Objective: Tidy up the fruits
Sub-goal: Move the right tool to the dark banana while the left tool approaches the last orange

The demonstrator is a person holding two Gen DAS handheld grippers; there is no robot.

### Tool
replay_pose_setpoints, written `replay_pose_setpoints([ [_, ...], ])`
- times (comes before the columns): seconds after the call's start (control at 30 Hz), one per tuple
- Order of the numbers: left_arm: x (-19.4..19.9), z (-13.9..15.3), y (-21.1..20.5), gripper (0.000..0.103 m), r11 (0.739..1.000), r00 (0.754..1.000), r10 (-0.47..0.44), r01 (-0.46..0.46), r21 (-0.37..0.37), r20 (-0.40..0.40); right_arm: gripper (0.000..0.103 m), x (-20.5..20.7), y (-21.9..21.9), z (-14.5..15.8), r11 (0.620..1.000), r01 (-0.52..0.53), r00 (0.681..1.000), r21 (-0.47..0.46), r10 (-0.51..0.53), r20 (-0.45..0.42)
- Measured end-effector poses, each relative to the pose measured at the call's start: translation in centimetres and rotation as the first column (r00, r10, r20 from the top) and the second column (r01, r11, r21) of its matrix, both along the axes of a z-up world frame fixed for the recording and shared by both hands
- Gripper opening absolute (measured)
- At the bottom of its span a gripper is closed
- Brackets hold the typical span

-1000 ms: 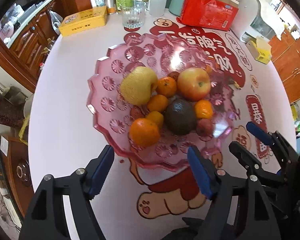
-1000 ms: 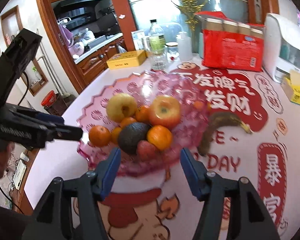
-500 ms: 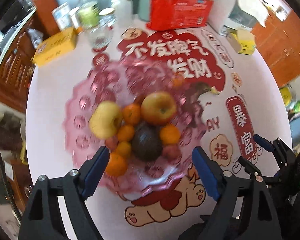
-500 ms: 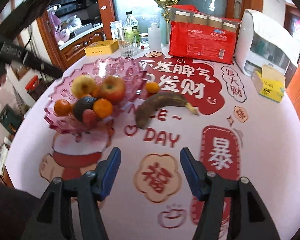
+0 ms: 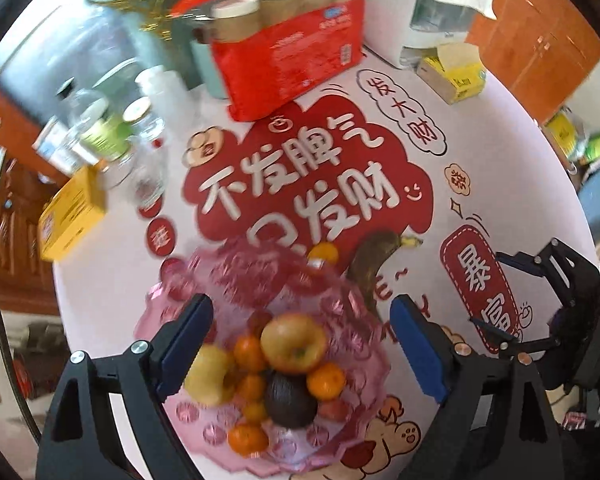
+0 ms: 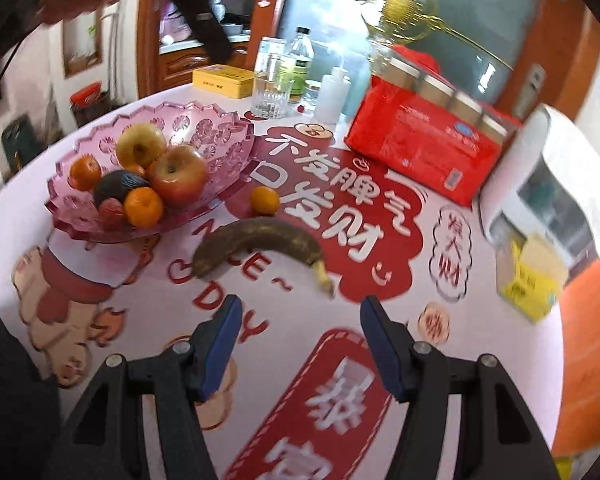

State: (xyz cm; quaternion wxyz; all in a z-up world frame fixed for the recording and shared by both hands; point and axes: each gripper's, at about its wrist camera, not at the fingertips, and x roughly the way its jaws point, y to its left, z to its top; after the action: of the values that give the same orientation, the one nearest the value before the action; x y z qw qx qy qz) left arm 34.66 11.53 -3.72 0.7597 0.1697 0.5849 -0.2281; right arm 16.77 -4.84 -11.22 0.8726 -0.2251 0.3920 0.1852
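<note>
Both views slid toward the banana (image 6: 256, 246); fingers gape empty (left's widening).

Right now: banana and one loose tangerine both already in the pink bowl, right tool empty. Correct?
Not quite. The banana and the loose tangerine both lie on the tablecloth beside the pink bowl, not in it; the right wrist view shows this plainly. The rest holds: the right tool is empty, with nothing between its pads.

Pink bowl (image 6: 220, 136) with flower shapes, left of frame; brown spotty banana (image 6: 256, 244); orange tangerine (image 6: 264, 200); red packet (image 6: 420, 152) upper right.
</note>
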Motion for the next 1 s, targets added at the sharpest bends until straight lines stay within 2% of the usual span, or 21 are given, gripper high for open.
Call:
replay_pose_setpoints([
  [0.17,3.5,-2.5,-3.3,0.089,0.996,0.997,-0.060,0.063,0.061,-0.048,0.062,2.3,0.4,-1.6,0.991,-0.110,0.993,-0.080,0.113,0.031],
  [0.43,7.3,-7.3,-7.8,0.089,0.971,0.973,-0.154,0.181,0.158,-0.170,0.063,5.7,1.5,-3.9,0.972,-0.226,0.973,-0.057,0.228,0.040],
  [0.6,7.8,-10.6,-9.3,0.089,0.936,0.947,-0.203,0.263,0.234,-0.251,0.063,7.0,2.0,-5.7,0.976,-0.216,0.975,-0.027,0.217,0.041],
  [0.8,7.8,-13.3,-9.8,0.089,0.897,0.915,-0.250,0.342,0.281,-0.315,0.063,8.3,2.4,-7.3,0.981,-0.196,0.980,0.003,0.196,0.021],
  [0.93,7.6,-14.2,-9.9,0.089,0.883,0.901,-0.276,0.376,0.283,-0.334,0.063,9.2,2.4,-8.0,0.982,-0.184,0.983,0.045,0.185,0.002],
  [1.0,7.5,-14.7,-9.9,0.084,0.878,0.895,-0.285,0.388,0.280,-0.344,0.063,9.7,2.3,-8.4,0.981,-0.183,0.983,0.068,0.184,-0.014],
])
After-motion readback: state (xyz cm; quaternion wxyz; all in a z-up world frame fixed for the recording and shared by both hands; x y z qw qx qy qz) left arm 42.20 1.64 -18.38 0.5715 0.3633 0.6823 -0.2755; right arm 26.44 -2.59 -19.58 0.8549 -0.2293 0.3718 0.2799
